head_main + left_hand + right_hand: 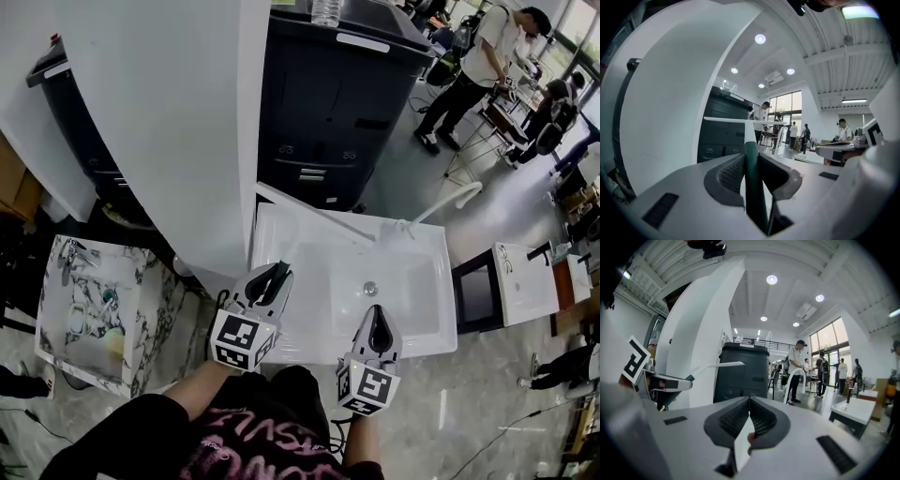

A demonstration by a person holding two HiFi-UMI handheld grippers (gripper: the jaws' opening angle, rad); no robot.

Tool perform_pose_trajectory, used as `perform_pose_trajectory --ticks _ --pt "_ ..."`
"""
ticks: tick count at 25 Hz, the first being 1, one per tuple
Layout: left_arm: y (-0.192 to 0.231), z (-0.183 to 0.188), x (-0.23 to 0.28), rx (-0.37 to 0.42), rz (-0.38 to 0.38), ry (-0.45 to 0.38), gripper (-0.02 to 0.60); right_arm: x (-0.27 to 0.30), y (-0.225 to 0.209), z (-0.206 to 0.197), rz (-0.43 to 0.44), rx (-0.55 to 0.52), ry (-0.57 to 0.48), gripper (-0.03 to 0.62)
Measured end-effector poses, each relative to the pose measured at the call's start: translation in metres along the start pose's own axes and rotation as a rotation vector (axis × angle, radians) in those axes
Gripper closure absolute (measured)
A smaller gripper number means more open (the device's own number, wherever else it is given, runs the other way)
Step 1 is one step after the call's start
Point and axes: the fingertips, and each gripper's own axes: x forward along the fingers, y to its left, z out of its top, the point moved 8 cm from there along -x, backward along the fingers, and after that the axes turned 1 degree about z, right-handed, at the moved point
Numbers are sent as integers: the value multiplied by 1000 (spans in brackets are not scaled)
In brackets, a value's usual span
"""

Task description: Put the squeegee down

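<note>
- Nearest the viewer, a dark sleeve and two hand-held claws, each with a cube of square black-and-white markers at its rear.
- Left gripper (277,274): ribbed dark pads clamped on the slim, smooth green handle of the squeegee (751,168). The handle turns white at its neck and ends in a long, thin, straight white blade (319,214).
- Squeegee position: held in the air over the left part of the sink, with its blade slanting across the rear left corner.
- Right gripper (379,313): jaws pressed together at the tips with nothing between them, poised over the front rim.
- Sink (427,309): glossy white rectangular basin with rounded corners and a round metal drain (370,289).
- Faucet (452,198): white arched tube at the rear right.
- Left of the sink: a marble-veined open box (155,314) and a broad, smooth white panel (159,122).
- Behind the sink: a dark grey, boxy cabinet (328,103).
- Farthest, at upper right: several people standing on a shiny grey floor.
</note>
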Motion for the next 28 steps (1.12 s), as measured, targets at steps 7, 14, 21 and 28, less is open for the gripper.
perform_pose_trajectory --ticks 7,14,21,28 --pt "2 2 9 -8 13 -1 485 10 -4 0 11 -6 4 573" --pt "-1 5 21 -22 64 -8 485 30 -19 4 62 -11 -4 572" --pt "-11 9 31 -25 100 -16 485 40 -38 6 84 -1 -16 572" --pt "-11 15 37 -25 129 -30 485 49 -45 6 104 1 -29 572"
